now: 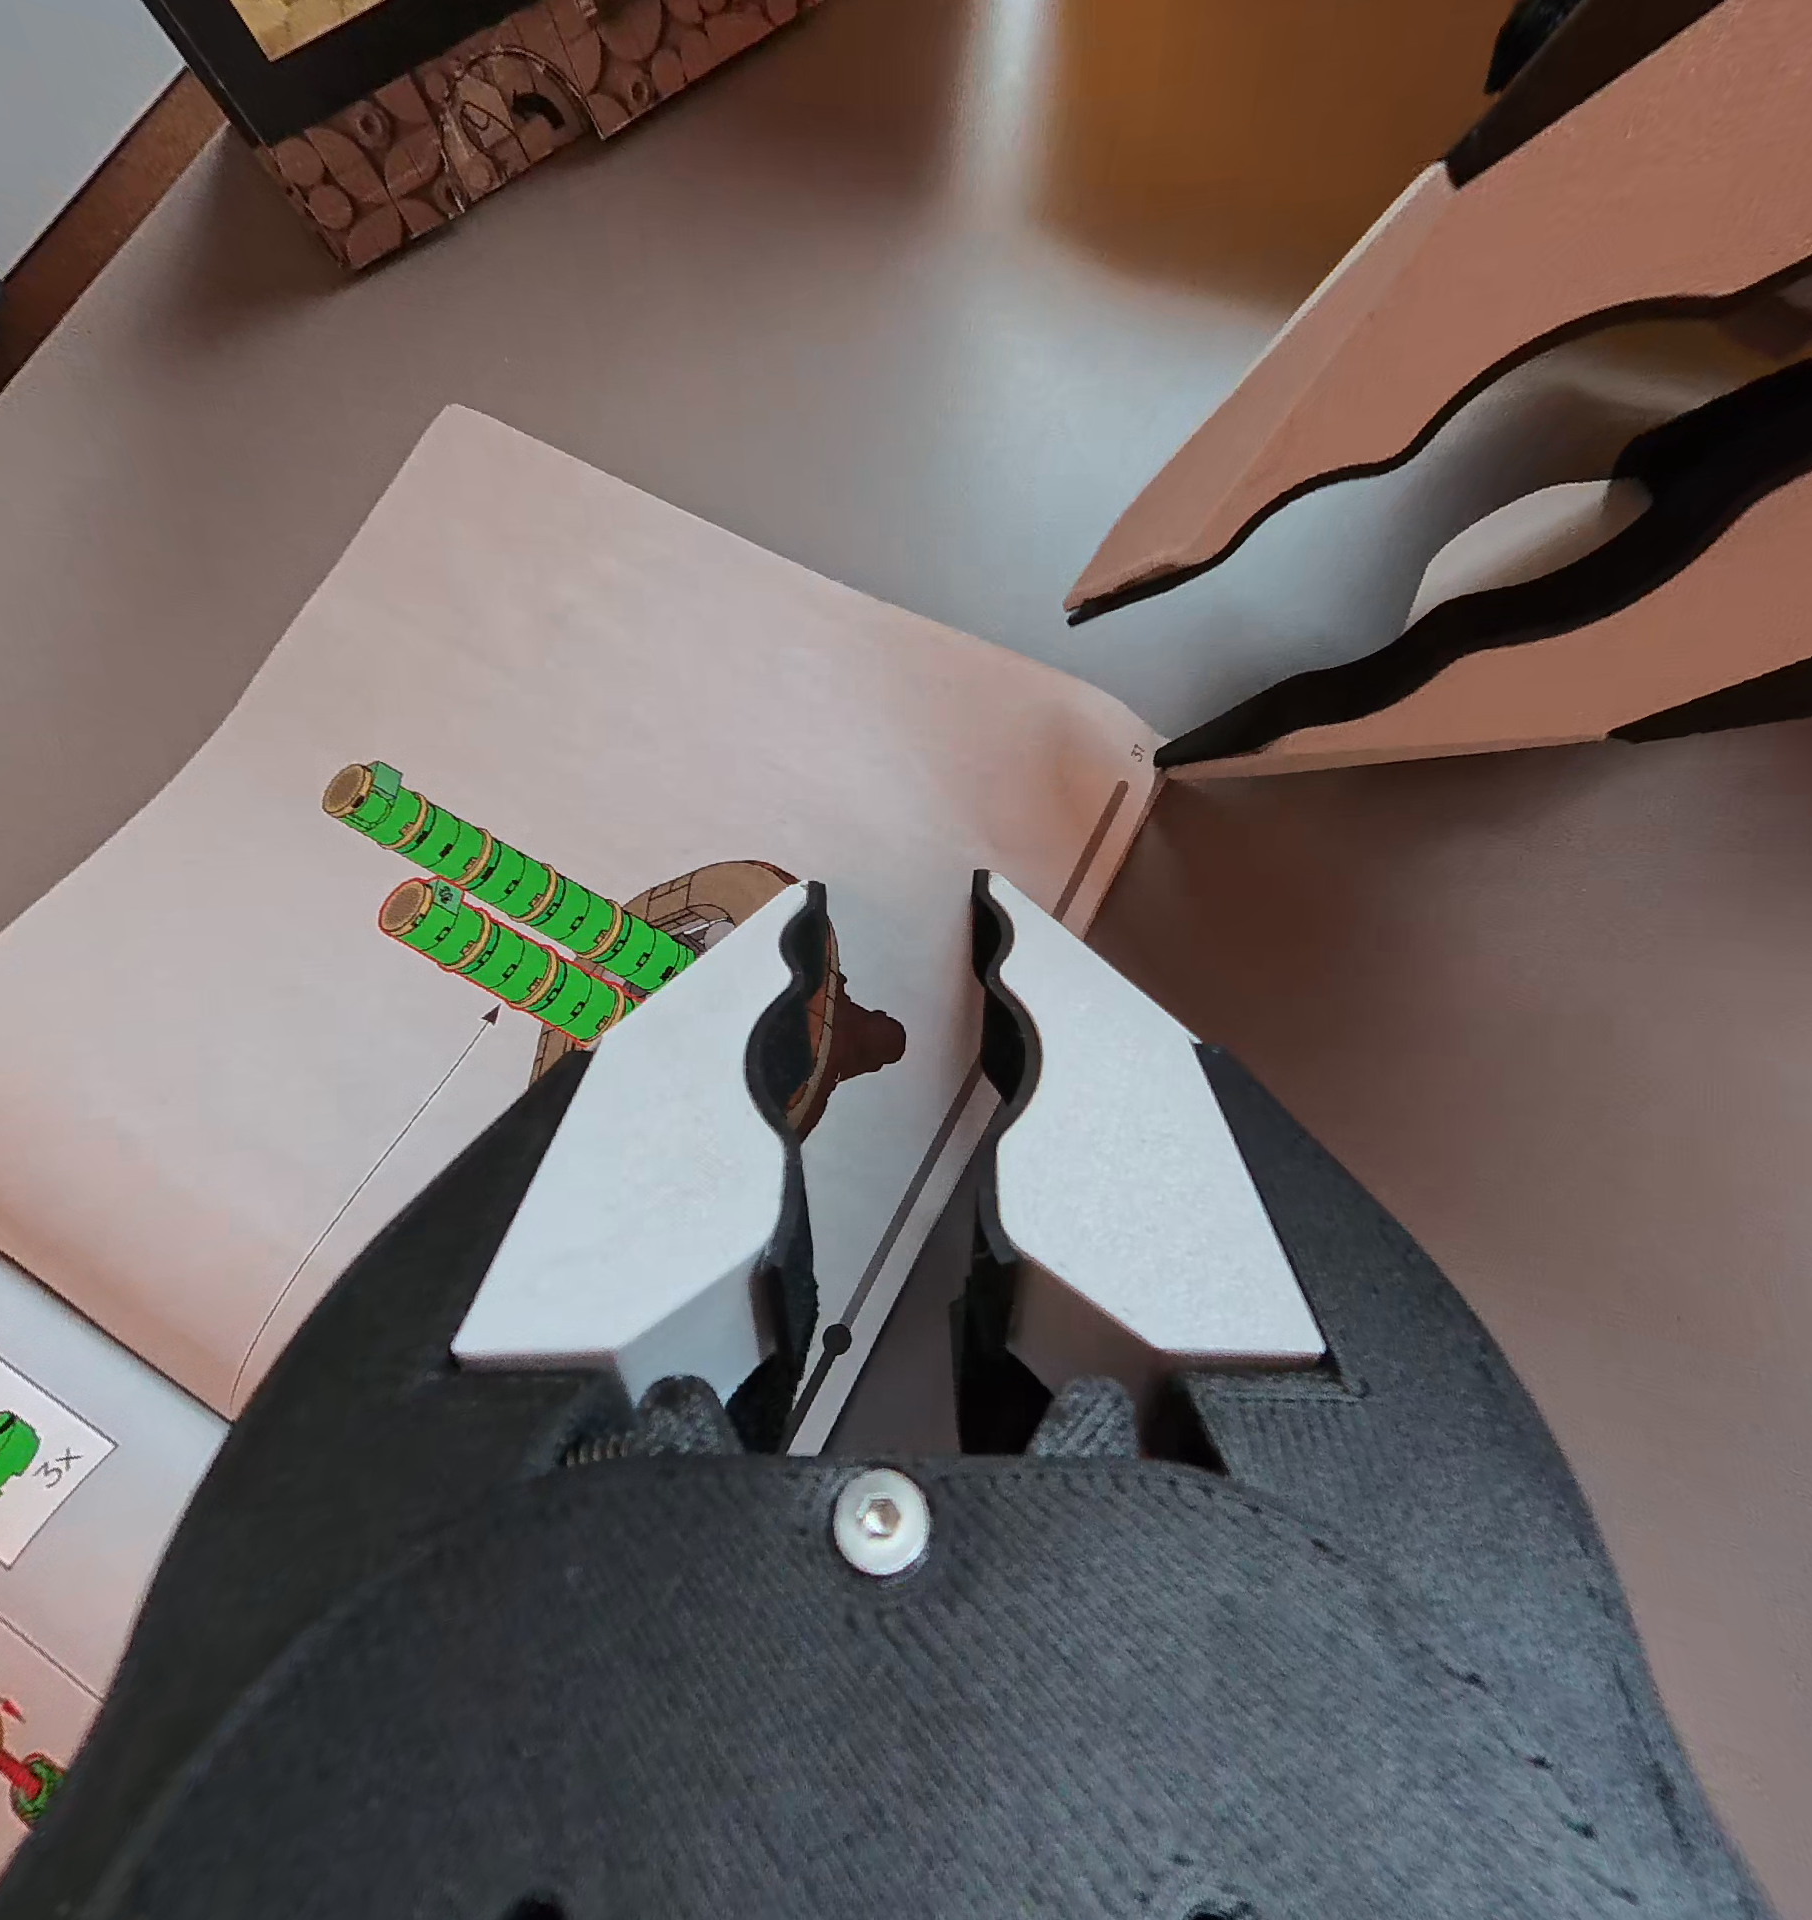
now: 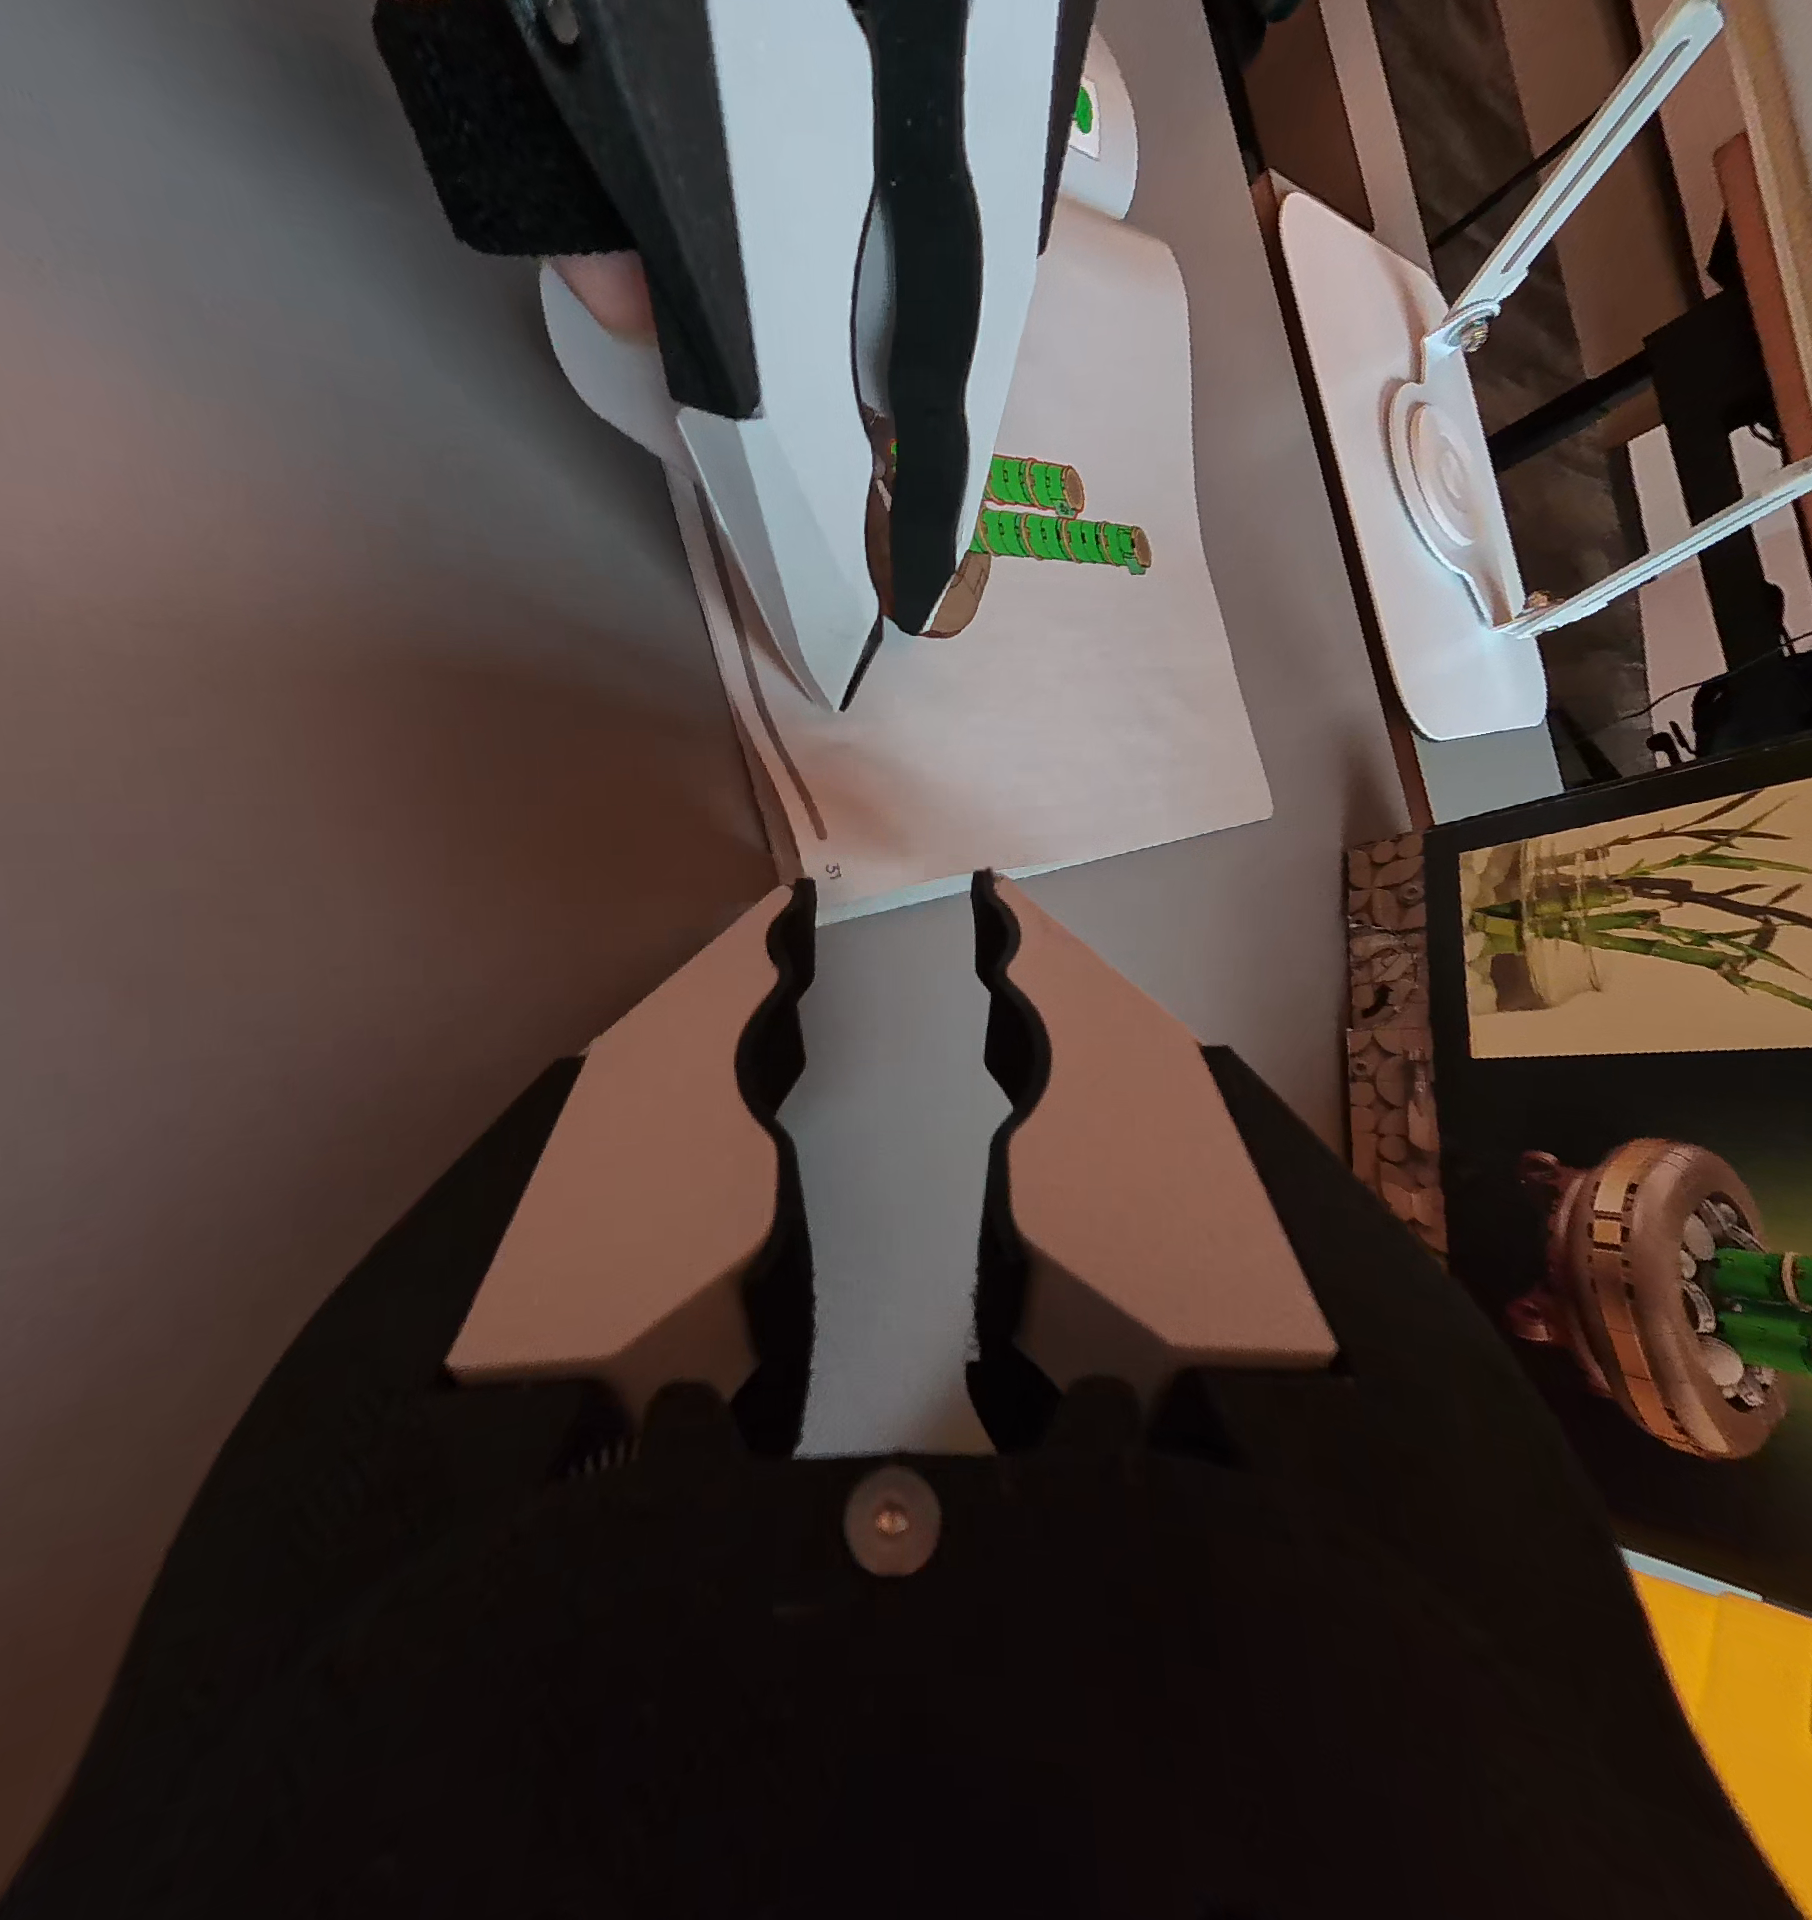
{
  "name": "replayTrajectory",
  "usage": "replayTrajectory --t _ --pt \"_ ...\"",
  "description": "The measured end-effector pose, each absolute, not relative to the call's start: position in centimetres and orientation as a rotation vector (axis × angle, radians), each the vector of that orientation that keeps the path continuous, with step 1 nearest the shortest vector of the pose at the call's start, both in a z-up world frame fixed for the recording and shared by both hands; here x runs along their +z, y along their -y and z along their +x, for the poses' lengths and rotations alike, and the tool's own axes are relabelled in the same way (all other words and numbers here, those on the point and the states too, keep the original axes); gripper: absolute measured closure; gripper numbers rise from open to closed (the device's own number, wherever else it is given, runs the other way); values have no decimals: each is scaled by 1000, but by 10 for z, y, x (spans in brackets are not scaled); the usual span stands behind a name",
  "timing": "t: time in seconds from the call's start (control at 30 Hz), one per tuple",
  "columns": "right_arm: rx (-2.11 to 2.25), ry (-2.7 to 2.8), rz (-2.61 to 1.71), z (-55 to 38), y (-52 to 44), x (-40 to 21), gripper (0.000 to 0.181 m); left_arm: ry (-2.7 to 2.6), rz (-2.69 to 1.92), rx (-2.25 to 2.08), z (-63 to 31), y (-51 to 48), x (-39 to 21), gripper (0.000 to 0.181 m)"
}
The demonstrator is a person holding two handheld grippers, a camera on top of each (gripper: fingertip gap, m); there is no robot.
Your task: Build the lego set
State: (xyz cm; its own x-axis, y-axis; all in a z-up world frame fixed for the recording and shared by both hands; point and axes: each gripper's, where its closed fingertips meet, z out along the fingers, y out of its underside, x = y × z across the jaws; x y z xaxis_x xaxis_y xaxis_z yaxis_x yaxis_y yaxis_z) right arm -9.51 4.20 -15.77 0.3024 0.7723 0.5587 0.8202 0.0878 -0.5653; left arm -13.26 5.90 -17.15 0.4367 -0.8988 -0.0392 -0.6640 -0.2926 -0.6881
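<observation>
An open instruction booklet (image 1: 621, 675) lies on the grey-brown table (image 1: 777, 343); its page pictures green stalks in a brown pot. My left gripper (image 1: 897, 894) is open and empty, held low over the page near its right edge. My right gripper (image 1: 1115, 686) comes in from the upper right, open and empty, with its lower fingertip at the booklet's far right corner. In the right wrist view the right gripper (image 2: 891, 888) is open at the edge of the booklet (image 2: 1089, 717), and the left gripper (image 2: 881, 665) hangs over the page. No loose bricks show.
The set's box (image 1: 445, 135) stands behind the booklet and also shows in the right wrist view (image 2: 1660, 1143). A white stand with a flat base (image 2: 1401, 468) sits beyond the table edge. A yellow object (image 2: 1764, 1714) is at the lower right. There is about 5 centimetres between the tips of the two grippers.
</observation>
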Motion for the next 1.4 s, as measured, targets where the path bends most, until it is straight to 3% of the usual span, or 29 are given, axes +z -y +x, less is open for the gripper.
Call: replayTrajectory --t 0.6,0.97,1.4 --pt "-47 1442 -1627 -105 -45 -157 153 -1320 -2039 -497 -132 -58 -171 154" --pt "-37 1437 -1606 -109 -46 -157 155 -1404 -2007 -630 -128 -44 -170 125" --pt "-28 1430 -1612 -107 -47 -158 155 -1442 -1922 -585 -127 -43 -171 150"
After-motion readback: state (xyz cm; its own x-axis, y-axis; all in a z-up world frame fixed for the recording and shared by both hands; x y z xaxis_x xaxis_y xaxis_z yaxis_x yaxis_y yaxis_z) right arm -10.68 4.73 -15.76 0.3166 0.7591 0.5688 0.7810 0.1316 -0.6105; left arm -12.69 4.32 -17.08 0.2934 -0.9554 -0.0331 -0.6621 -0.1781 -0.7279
